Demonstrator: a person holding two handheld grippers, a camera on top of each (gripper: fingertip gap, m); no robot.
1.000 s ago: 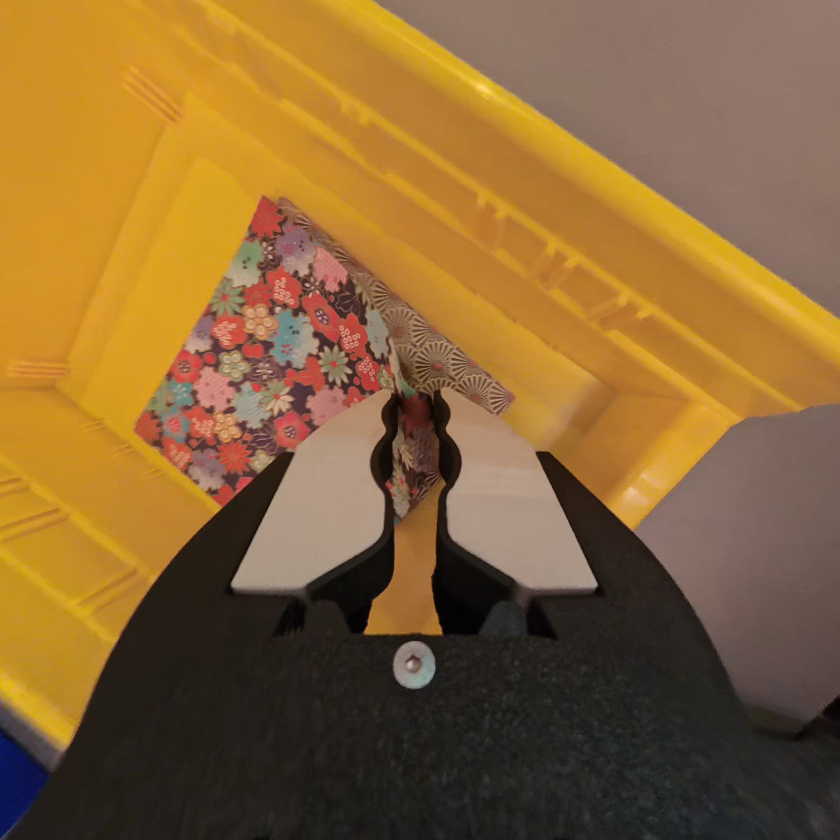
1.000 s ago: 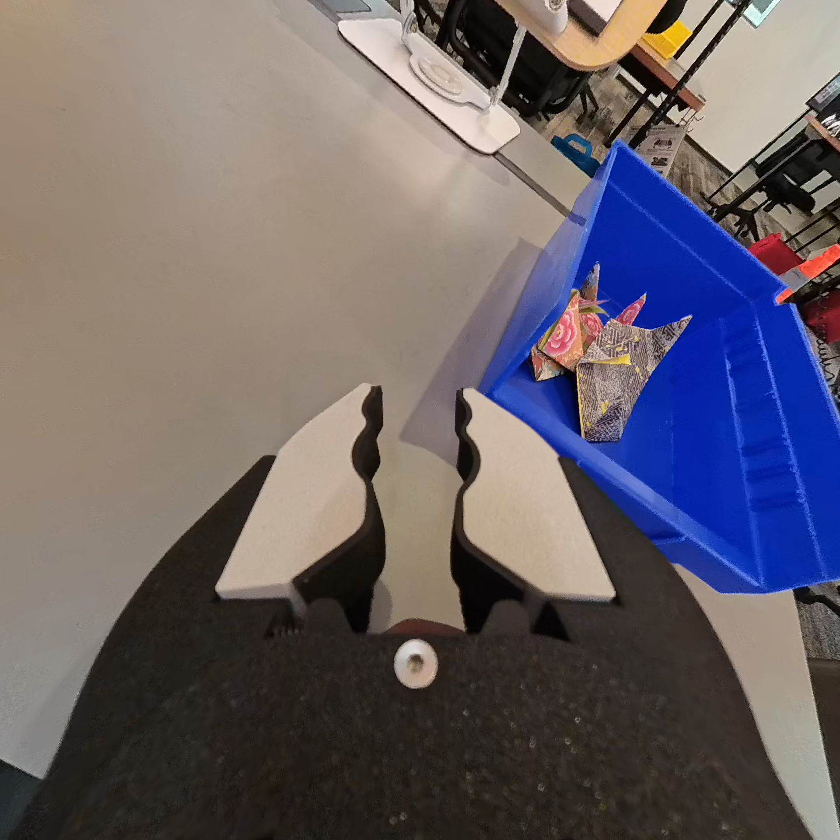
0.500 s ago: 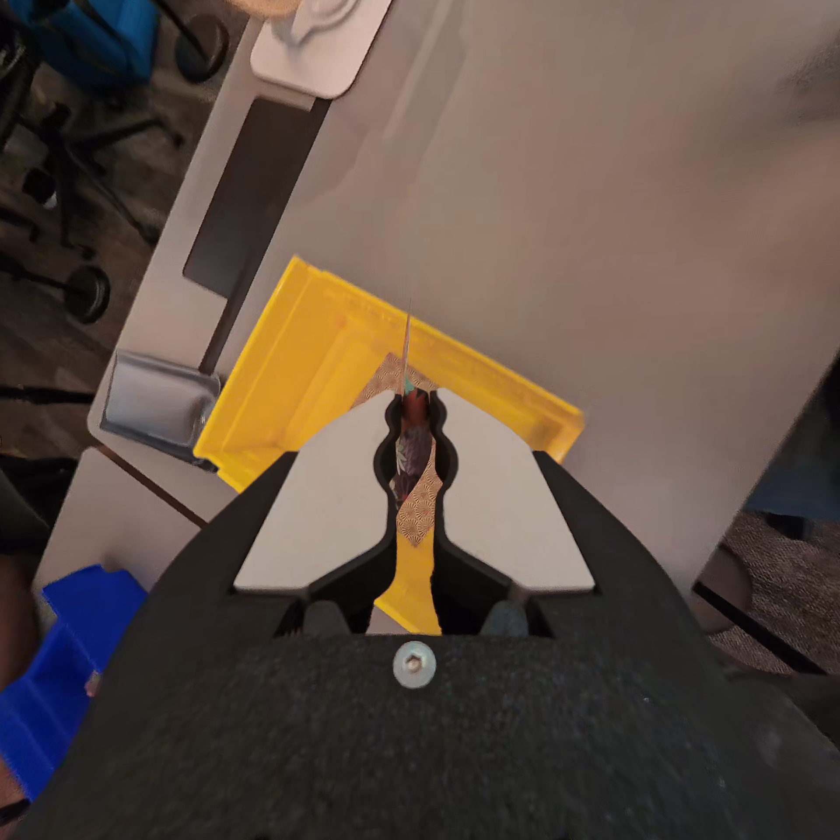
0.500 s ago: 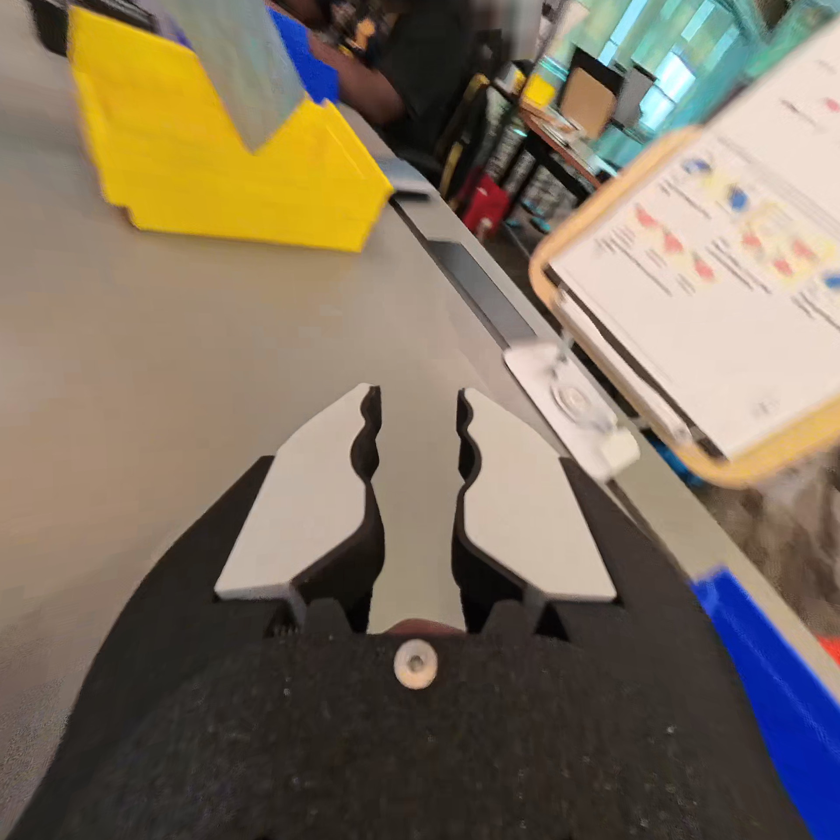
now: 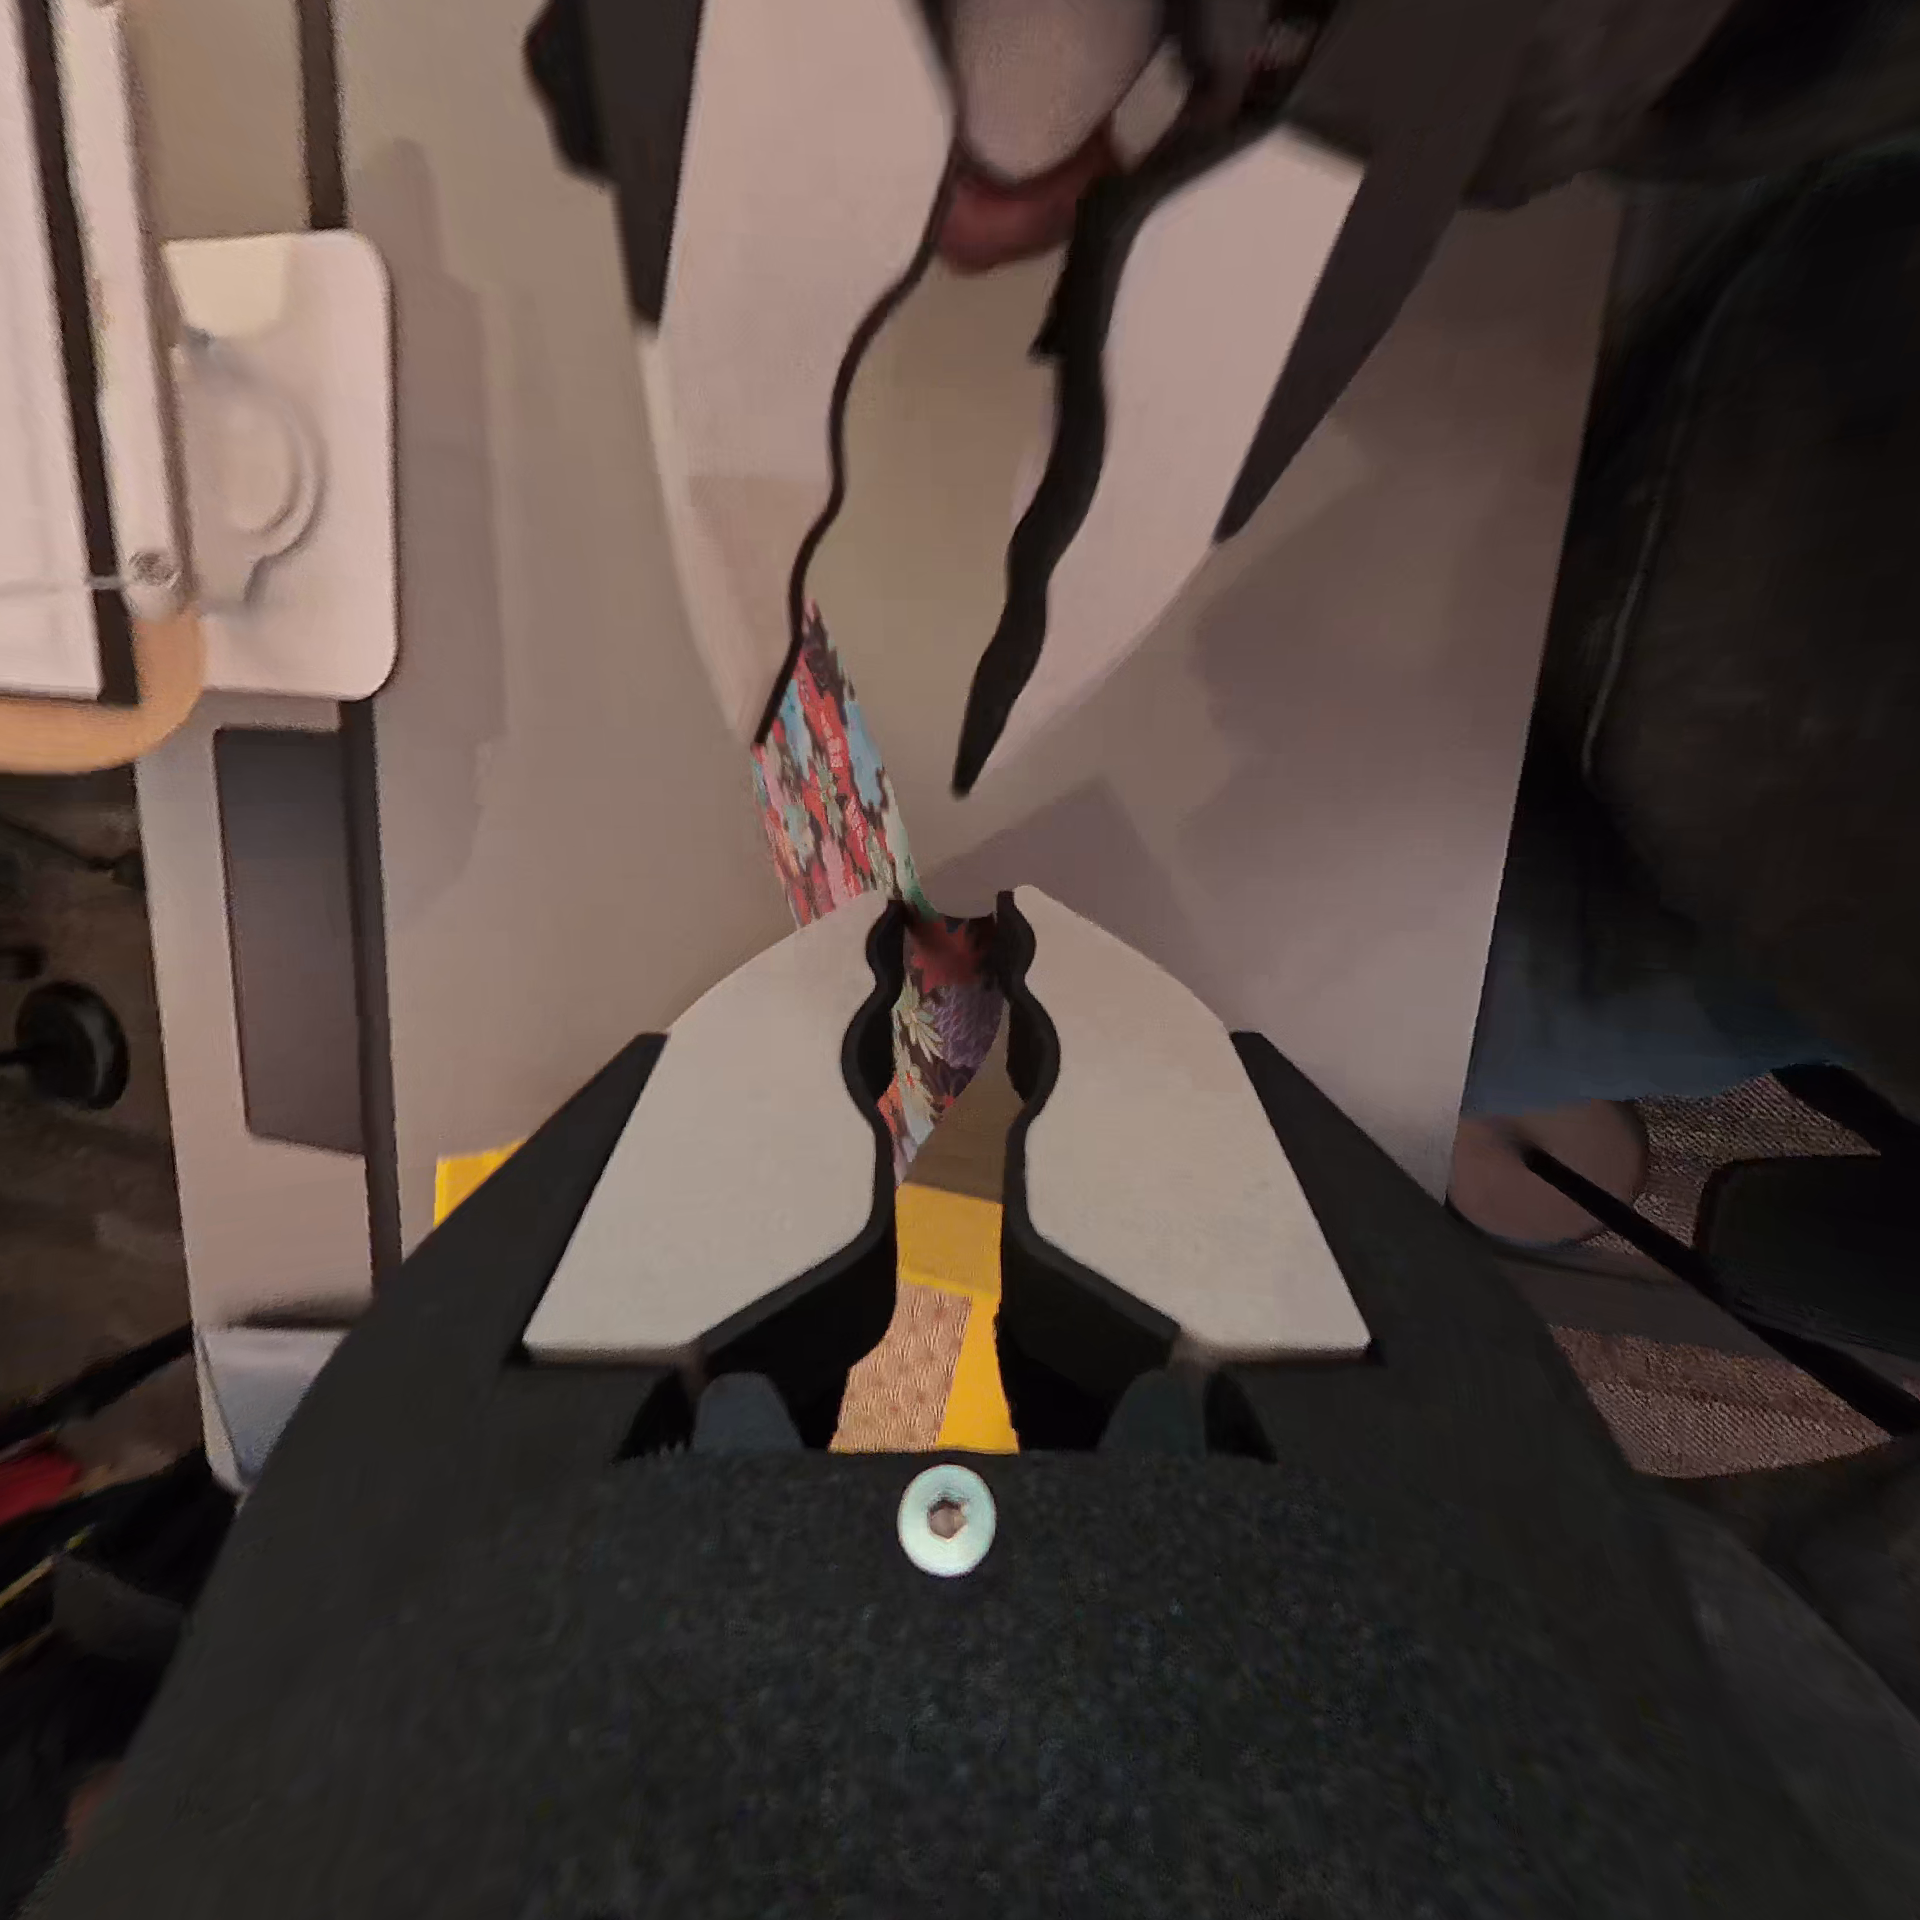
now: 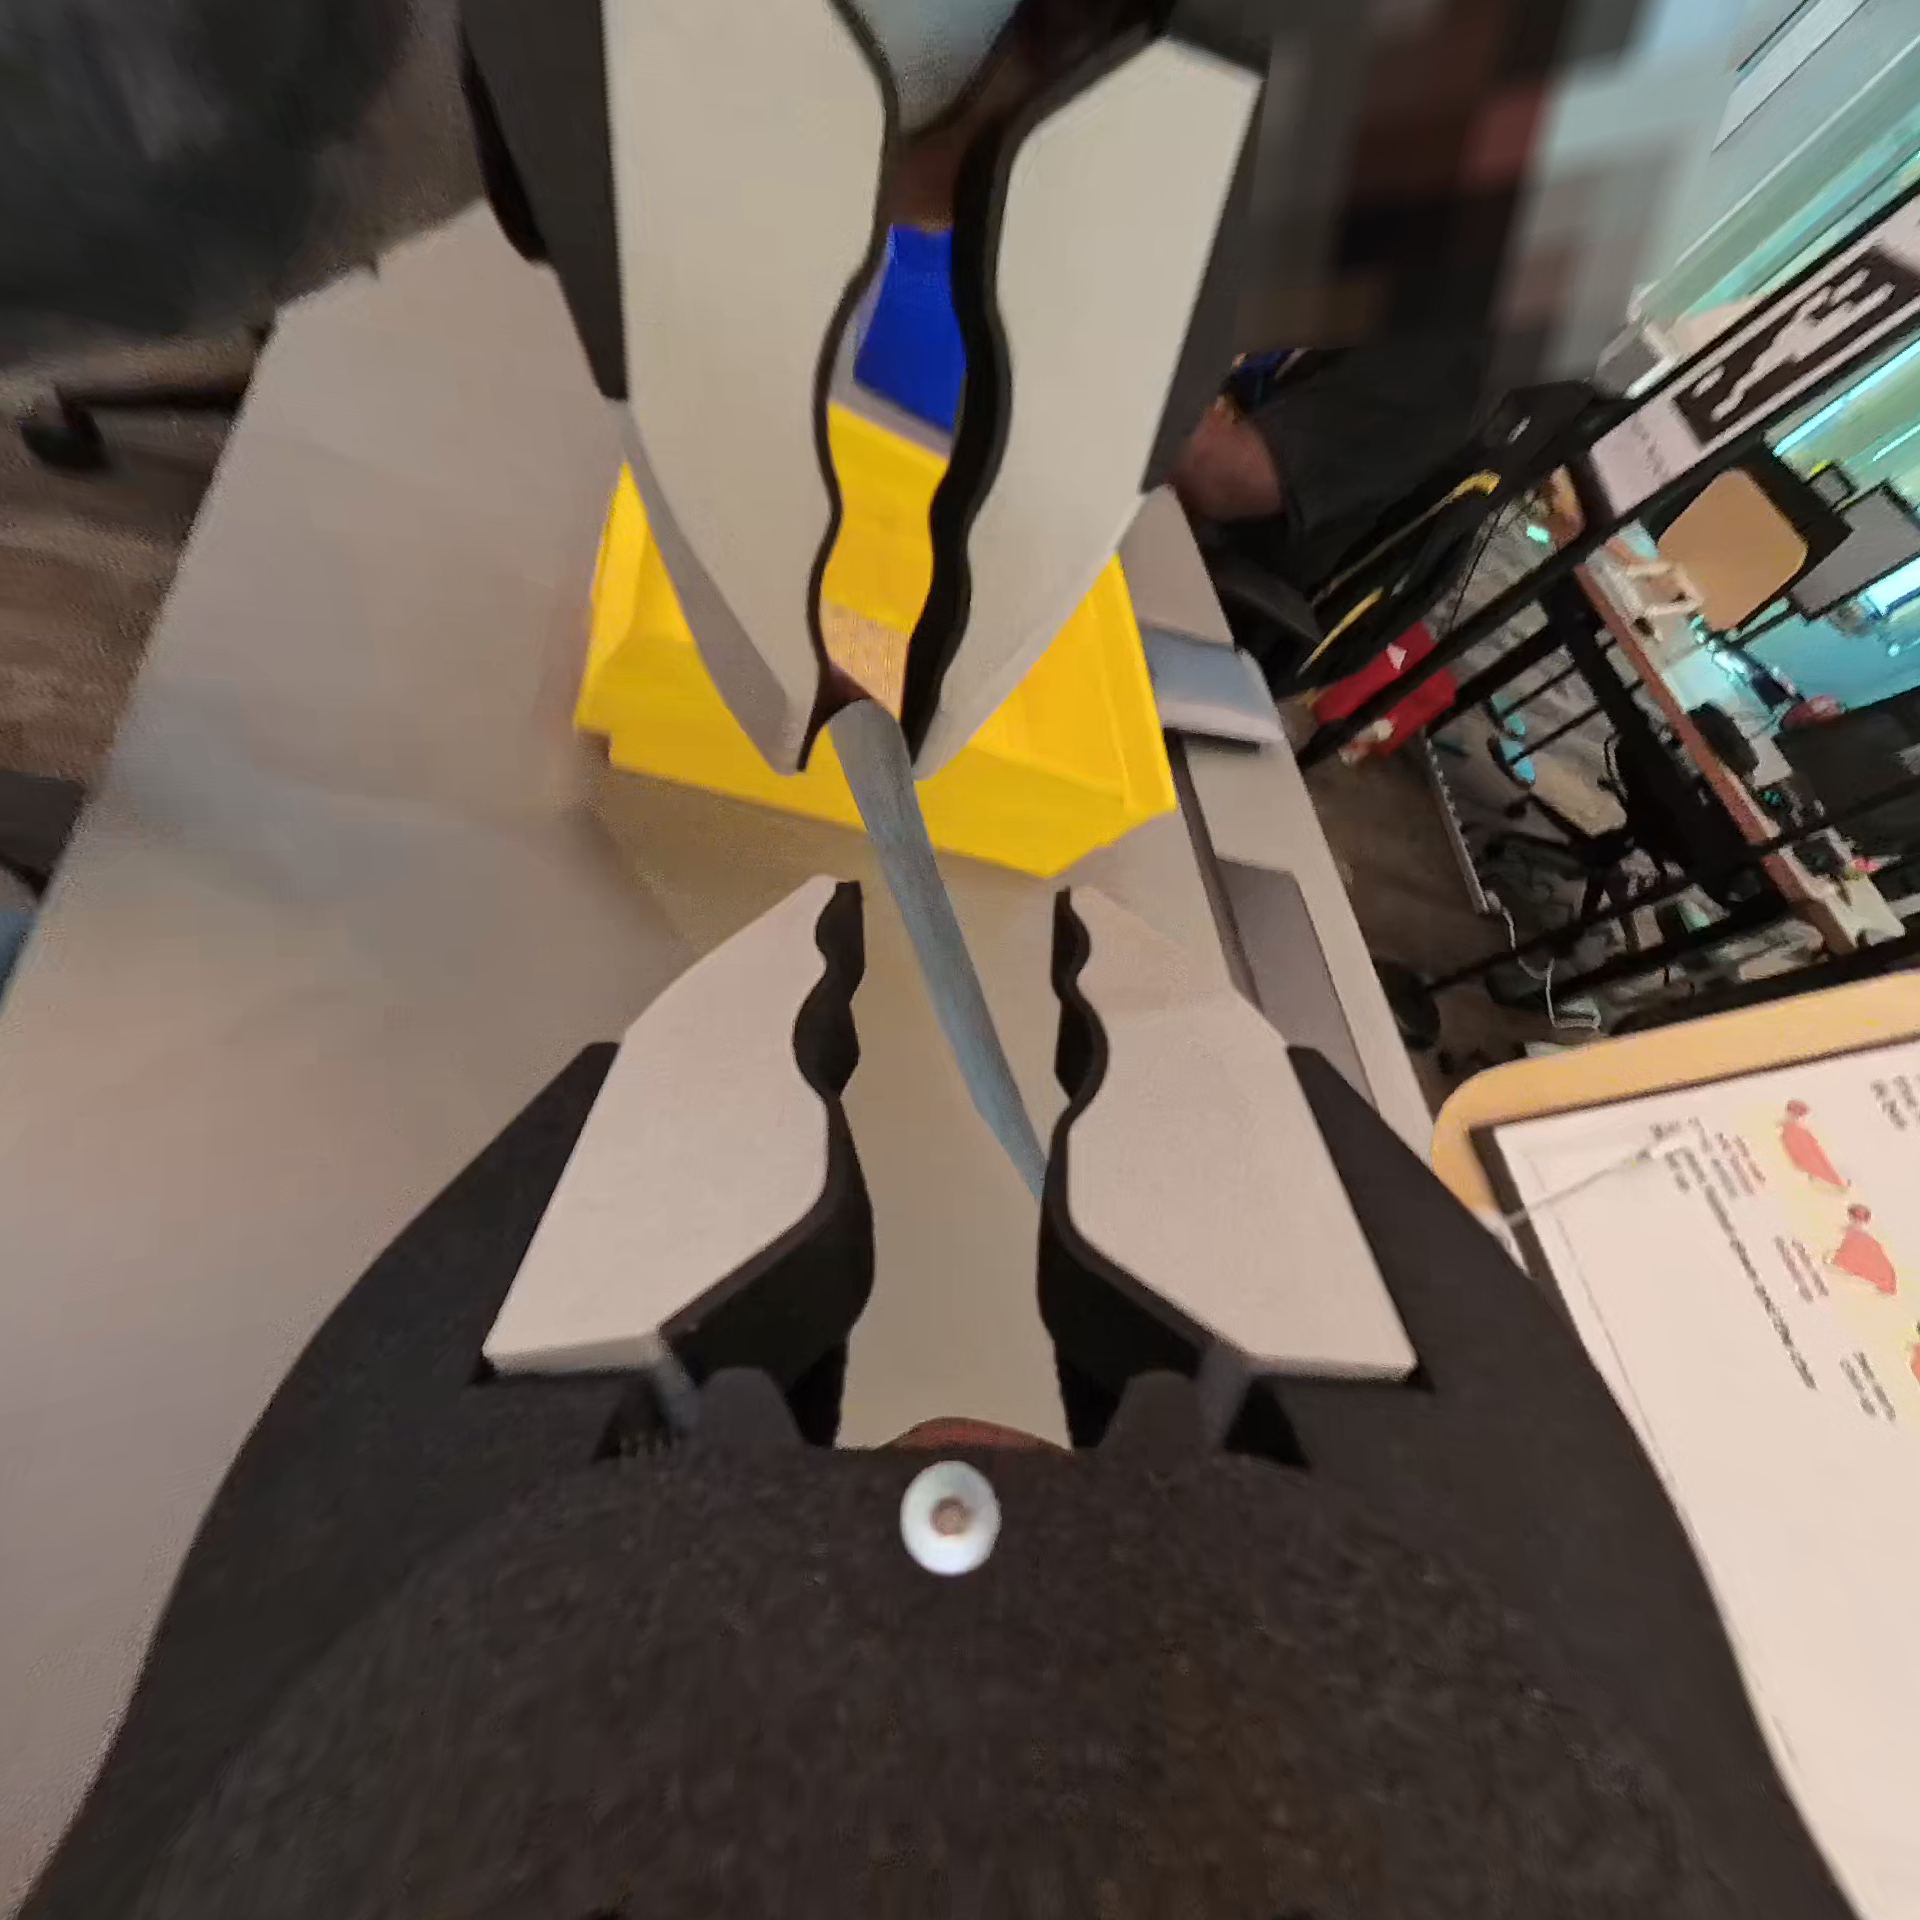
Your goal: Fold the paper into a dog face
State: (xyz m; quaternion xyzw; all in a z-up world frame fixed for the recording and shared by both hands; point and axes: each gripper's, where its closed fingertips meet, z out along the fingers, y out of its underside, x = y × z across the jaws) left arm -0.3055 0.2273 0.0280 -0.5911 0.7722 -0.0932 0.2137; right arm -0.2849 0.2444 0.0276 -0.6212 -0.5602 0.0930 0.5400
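My left gripper (image 5: 951, 914) is shut on a corner of a floral paper (image 5: 831, 790) and holds it in the air above the grey table (image 5: 499, 520). In the right wrist view the paper (image 6: 935, 935) shows edge-on with its plain grey-blue back. It runs from the left gripper's tips (image 6: 857, 743) down between my right gripper's fingers. My right gripper (image 6: 956, 904) is open, with the paper's free end lying between its jaws against the right finger (image 6: 1143, 1143). In the left wrist view the right gripper (image 5: 873, 748) reaches in from above, open around the paper's far edge.
A yellow bin (image 6: 1039, 769) holding a patterned sheet stands on the table behind the grippers, and shows through the left fingers' gap (image 5: 951, 1236). A blue bin (image 6: 914, 322) is behind it. A clipboard with an instruction sheet (image 6: 1714, 1299) stands at right. A white stand base (image 5: 281, 457) is at left. My left and right fingertips are right by each other.
My left gripper has lifted the floral paper out of the yellow bin and carried it over the table. My right gripper has swung from the blue bin to face it, open around the paper.
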